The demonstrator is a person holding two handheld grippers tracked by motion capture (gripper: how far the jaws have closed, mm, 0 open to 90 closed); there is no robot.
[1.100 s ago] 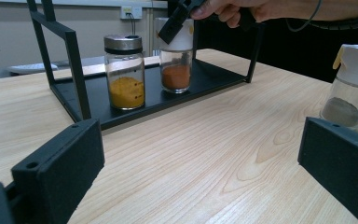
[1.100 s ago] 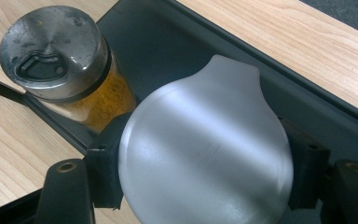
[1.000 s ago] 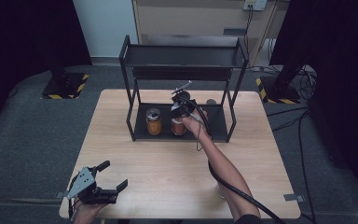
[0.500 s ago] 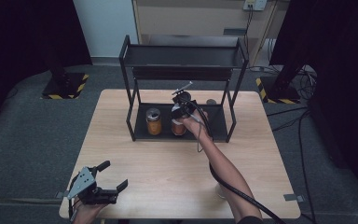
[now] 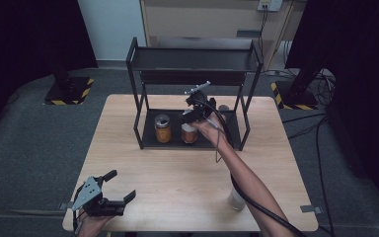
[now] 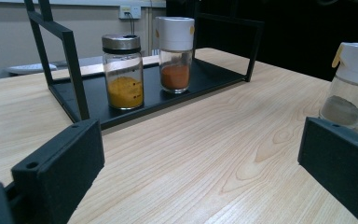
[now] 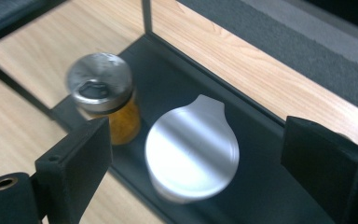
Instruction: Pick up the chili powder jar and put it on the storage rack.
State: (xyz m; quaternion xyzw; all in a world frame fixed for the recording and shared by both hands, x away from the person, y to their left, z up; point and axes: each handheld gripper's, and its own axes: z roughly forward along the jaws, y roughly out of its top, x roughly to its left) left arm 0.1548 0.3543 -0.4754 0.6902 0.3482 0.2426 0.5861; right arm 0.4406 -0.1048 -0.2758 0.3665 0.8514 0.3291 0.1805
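Your right gripper (image 5: 193, 112) had just been opening; jaws stood wide and clear of the white-capped jar (image 7: 192, 148), nothing between the pads. Versus a second back, when it sat down on that jar, it had lifted off. The jar stood upright on the rack's bottom shelf (image 5: 229, 129), just beside the yellow spice jar (image 5: 162, 128). Reads as placement done. Your left gripper (image 5: 109, 192) sat open, empty, at the near table edge; another white-capped jar (image 6: 352, 84) waited nearby.
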